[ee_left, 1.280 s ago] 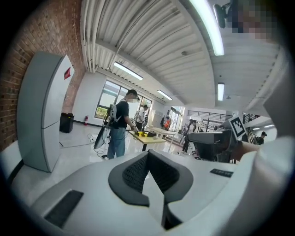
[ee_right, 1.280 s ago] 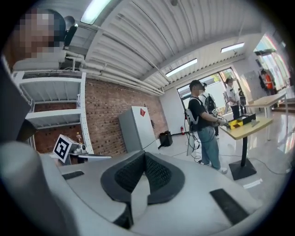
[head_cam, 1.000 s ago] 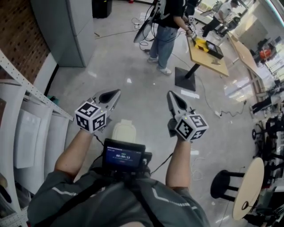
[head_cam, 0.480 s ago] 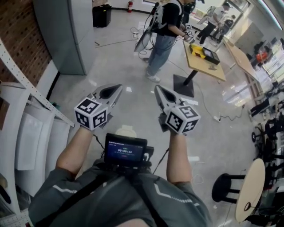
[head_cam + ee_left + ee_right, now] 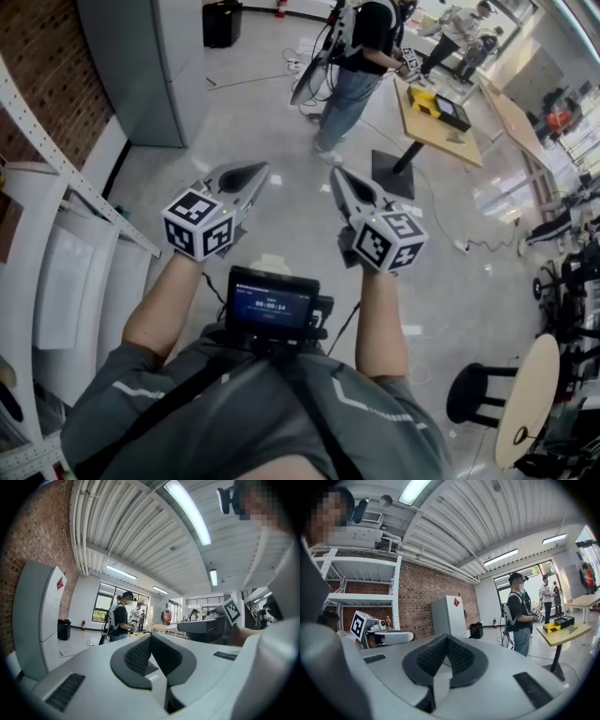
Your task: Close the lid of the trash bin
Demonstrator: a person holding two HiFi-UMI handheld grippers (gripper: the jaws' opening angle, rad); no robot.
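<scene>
Trash bin lid (image 5: 271, 264) barely peeks past the screen (image 5: 270, 304); left gripper (image 5: 264, 169) and right gripper (image 5: 335, 173), closed and empty, risk missing it.

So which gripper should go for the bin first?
Left gripper, I'd guess, only just. Both are shut, empty and held level; the pale bin top peeking over the screen sits slightly nearer it than the right gripper.

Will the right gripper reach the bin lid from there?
Probably yes. The right gripper hangs near the bin lid, nothing between them, though the screen hides most of the lid.
</scene>
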